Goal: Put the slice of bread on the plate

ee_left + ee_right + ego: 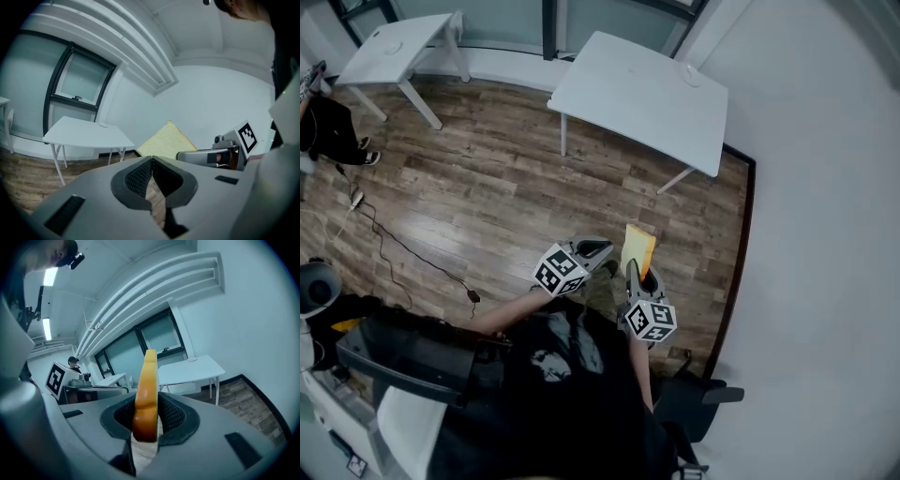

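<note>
The slice of bread (638,248) stands upright and edge-on in my right gripper (634,274), which is shut on its lower crust. In the right gripper view the orange crust (146,394) rises between the two pads. My left gripper (596,249) is just left of the bread, with its jaws shut and nothing between them (151,161). From that side the bread's pale face (168,142) shows beside the right gripper's body (220,154). A small round plate (689,75) lies on the white table (628,94) ahead, well beyond both grippers; it also appears as the plate (102,124) and the plate (192,359).
A second white table (394,47) stands at the far left with a dish on it. A black cable (394,248) runs over the wooden floor. A white wall (825,234) closes the right side. A seated person (323,127) is at the left edge. A dark chair (694,403) is behind me.
</note>
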The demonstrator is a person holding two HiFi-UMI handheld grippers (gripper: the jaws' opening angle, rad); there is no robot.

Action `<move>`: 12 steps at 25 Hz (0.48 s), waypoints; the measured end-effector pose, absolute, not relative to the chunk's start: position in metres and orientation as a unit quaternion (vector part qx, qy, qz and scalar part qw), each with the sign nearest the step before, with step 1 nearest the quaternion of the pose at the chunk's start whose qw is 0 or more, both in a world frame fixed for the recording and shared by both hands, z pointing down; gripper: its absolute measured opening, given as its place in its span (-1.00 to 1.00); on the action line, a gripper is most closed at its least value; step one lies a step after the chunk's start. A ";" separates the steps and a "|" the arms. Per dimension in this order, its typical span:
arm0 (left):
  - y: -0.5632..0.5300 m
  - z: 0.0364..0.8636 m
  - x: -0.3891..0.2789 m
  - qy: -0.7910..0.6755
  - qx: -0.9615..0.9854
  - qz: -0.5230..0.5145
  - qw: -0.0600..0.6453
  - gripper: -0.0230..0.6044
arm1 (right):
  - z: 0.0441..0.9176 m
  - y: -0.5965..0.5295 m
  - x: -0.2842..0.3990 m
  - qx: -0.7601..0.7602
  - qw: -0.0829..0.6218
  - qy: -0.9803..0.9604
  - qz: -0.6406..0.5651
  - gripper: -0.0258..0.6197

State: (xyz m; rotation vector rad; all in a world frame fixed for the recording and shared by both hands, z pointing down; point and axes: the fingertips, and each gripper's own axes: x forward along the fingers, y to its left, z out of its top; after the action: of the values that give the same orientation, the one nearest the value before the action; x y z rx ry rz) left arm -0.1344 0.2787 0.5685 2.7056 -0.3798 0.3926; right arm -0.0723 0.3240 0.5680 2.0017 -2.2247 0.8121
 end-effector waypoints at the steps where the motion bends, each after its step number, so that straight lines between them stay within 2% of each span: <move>1: 0.269 0.572 -0.125 -0.138 0.962 0.141 0.189 -0.91 | 0.570 0.314 -0.060 0.646 0.019 -0.717 0.260 -0.62; 7: 0.201 0.590 -0.032 -0.142 0.959 0.151 0.192 -0.91 | 0.578 0.235 0.040 0.642 0.001 -0.727 0.243 -0.62; 12: 0.177 0.558 0.000 -0.133 0.964 0.147 0.179 -0.91 | 0.555 0.199 0.058 0.632 -0.005 -0.735 0.248 -0.62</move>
State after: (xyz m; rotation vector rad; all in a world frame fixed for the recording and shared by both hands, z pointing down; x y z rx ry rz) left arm 0.0001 0.1771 0.5581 2.7256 -0.3755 0.4149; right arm 0.0577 0.1990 0.5554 1.9905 -2.3149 0.7802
